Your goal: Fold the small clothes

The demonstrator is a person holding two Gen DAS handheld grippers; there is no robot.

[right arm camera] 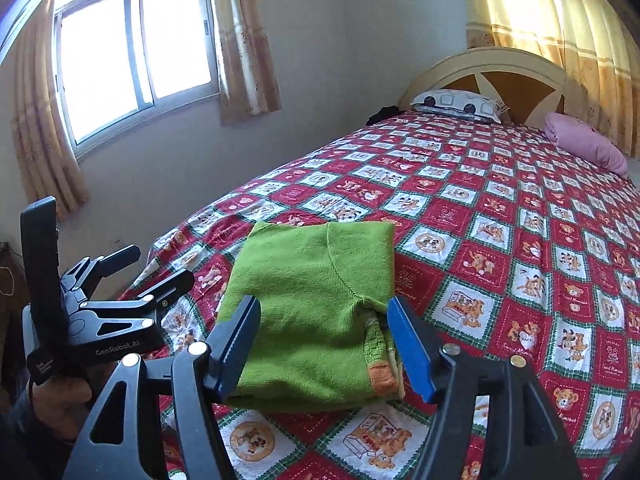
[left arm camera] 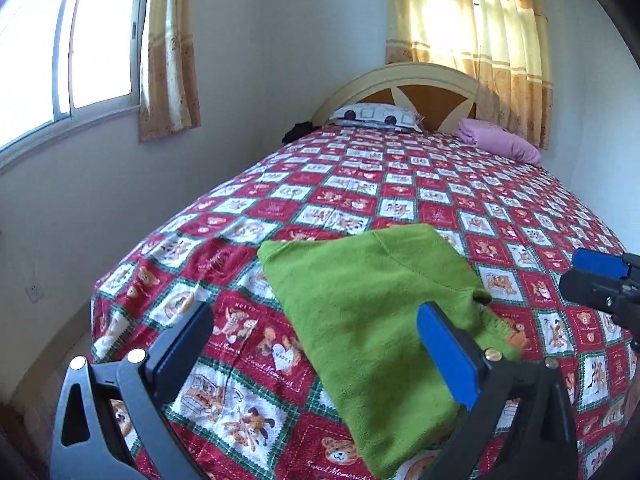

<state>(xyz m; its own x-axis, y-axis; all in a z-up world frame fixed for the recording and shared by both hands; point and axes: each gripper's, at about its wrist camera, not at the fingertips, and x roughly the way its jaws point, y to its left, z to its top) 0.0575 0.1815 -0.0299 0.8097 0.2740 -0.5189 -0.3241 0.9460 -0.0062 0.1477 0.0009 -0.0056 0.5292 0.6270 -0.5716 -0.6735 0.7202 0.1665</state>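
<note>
A small green knitted garment [left arm camera: 360,320] [right arm camera: 312,300] lies folded into a thick rectangle on the bed's near end, with an orange-trimmed cuff [right arm camera: 384,376] peeking out at its right side. My left gripper [left arm camera: 316,344] hangs open above it, blue pads wide apart and nothing between them. My right gripper [right arm camera: 324,344] is also open and lifted clear of the garment's near edge. In the right wrist view the left gripper [right arm camera: 160,266] shows at the left, held by a hand [right arm camera: 56,400]. In the left wrist view the right gripper [left arm camera: 600,280] pokes in from the right edge.
A red and white teddy-bear bedspread [left arm camera: 400,184] covers the bed. A patterned pillow [left arm camera: 376,116] and a folded pink cloth [left arm camera: 500,140] lie by the headboard [left arm camera: 420,80]. The wall with a window [right arm camera: 132,52] runs along the bed's left side.
</note>
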